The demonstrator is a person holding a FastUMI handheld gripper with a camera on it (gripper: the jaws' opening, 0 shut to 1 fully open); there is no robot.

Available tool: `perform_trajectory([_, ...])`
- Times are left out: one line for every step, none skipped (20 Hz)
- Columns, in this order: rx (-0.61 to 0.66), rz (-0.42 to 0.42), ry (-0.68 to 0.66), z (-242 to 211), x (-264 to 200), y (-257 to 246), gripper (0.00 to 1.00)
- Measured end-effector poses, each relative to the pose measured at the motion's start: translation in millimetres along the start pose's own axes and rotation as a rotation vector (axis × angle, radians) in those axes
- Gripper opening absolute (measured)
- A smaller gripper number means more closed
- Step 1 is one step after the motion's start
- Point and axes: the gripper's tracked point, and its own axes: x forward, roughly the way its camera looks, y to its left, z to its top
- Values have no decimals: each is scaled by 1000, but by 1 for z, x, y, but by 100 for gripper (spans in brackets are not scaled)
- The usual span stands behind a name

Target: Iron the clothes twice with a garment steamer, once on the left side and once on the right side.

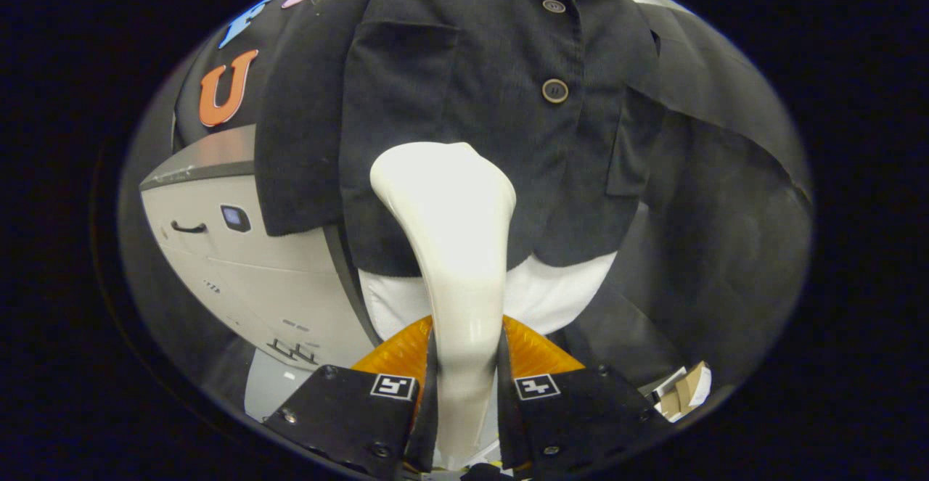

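- The gripper (465,387) sits nearest the camera, its two fingers clamped on the slim handle of the garment steamer (450,249), one pressing each side.
- The steamer rises straight ahead from between the fingers; its broad head lies against, or just off, the lower front of the dark jacket (464,89). From behind the head, I cannot tell whether it touches the cloth.
- The jacket hangs upright, buttoned, with a button (554,91) just beyond the head and a chest pocket to one side. A white garment (559,292) shows below its hem.
- The step in hand looks like a pass over one front panel. To do it well, the head should stay flat to the fabric, travel in one steady vertical stroke, keep clear of the buttons, and not drag the hem sideways.
- The grip should remain firm, since the head is heavy and far from the fingers.
- Behind the jacket hangs the booth's black cloth wall (726,198); a white appliance-like body (239,263) stands beside it, and small cardboard boxes (686,390) lie low by the gripper.
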Motion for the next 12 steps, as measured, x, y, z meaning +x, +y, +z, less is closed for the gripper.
perform_trajectory([9,1,5,-1,-2,-1,36])
perform_trajectory([20,2,6,-1,-4,-2,37])
perform_trajectory([30,2,0,1,-7,-3,37])
perform_trajectory([39,-1,-9,4,-12,-6,37])
perform_trajectory([51,-3,-23,9,-20,-12,37])
perform_trajectory([66,-3,-41,15,-28,-17,37])
perform_trajectory([78,-4,-55,20,-38,-25,37])
perform_trajectory([93,-4,-78,29,-49,-33,37])
perform_trajectory([105,-10,-103,39,-59,-45,37])
perform_trajectory([119,-22,-129,50,-69,-58,37])
perform_trajectory([138,-32,-155,63,-80,-71,37])
perform_trajectory([155,-38,-182,76,-90,-82,37])
